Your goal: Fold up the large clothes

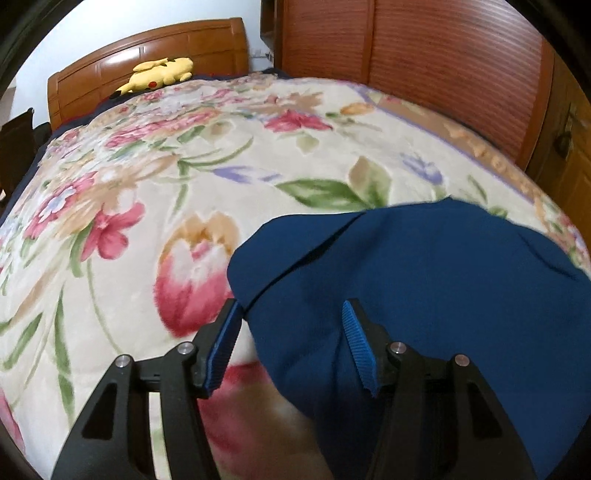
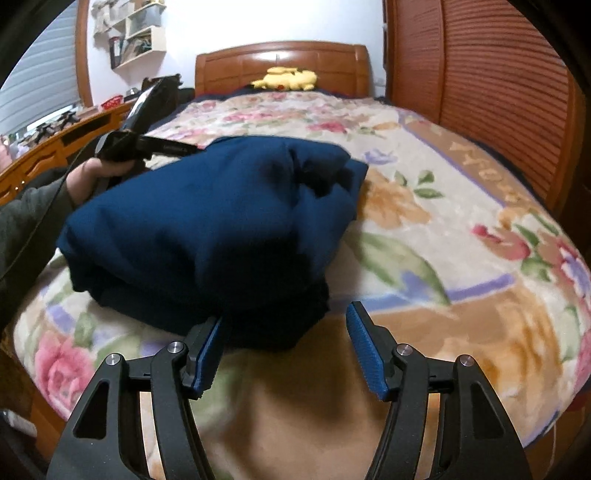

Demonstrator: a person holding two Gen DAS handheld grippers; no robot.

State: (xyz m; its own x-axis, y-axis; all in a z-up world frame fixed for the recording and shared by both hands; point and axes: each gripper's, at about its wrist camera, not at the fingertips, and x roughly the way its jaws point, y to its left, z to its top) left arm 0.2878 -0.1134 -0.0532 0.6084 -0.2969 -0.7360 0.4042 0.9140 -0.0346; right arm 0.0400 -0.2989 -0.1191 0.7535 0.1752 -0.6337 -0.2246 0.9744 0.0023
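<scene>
Fleece blanket [image 2: 461, 206]: cream ground with pink, orange and green flowers and a tan border; it covers the whole bed and serves as the landmark for all entries below.
Slatted wooden panel [image 2: 491, 85]: red-brown, standing along the blanket's right edge as seen in both wrist views.
Headboard [image 2: 282, 62]: glossy brown wood, upright at the blanket's far end.
Navy garment [image 2: 207, 229]: large dark blue cloth, bundled in thick layers, lying on the near part of the blanket, to the left of its tan border; a seam or fold edge runs diagonally across it in the left wrist view [image 1: 424, 280].
Person's sleeve [image 2: 26, 229]: grey, at the blanket's left edge, beside the garment.
Person's hand [image 2: 86, 181]: wrapped round the handle of the left gripper at the blanket's left side.
Left gripper [image 1: 291, 314]: black frame with blue ribbed pads; fingers spread apart above the near part of the blanket; the garment's left edge lies between them, its cloth close against both pads, though no pinch on it can be made out. Seen from the right wrist view [image 2: 155, 144], it hangs at the garment's far left corner.
Right gripper [image 2: 286, 325]: same build; fingers spread, with the garment's near dark corner reaching in between them and lying against the left pad; the right pad stands clear over the bare blanket.
Yellow plush toy [image 2: 284, 79]: lying at the blanket's far end, against the headboard.
Wall shelves [image 2: 129, 33]: white, cluttered, beyond the blanket's far left corner.
</scene>
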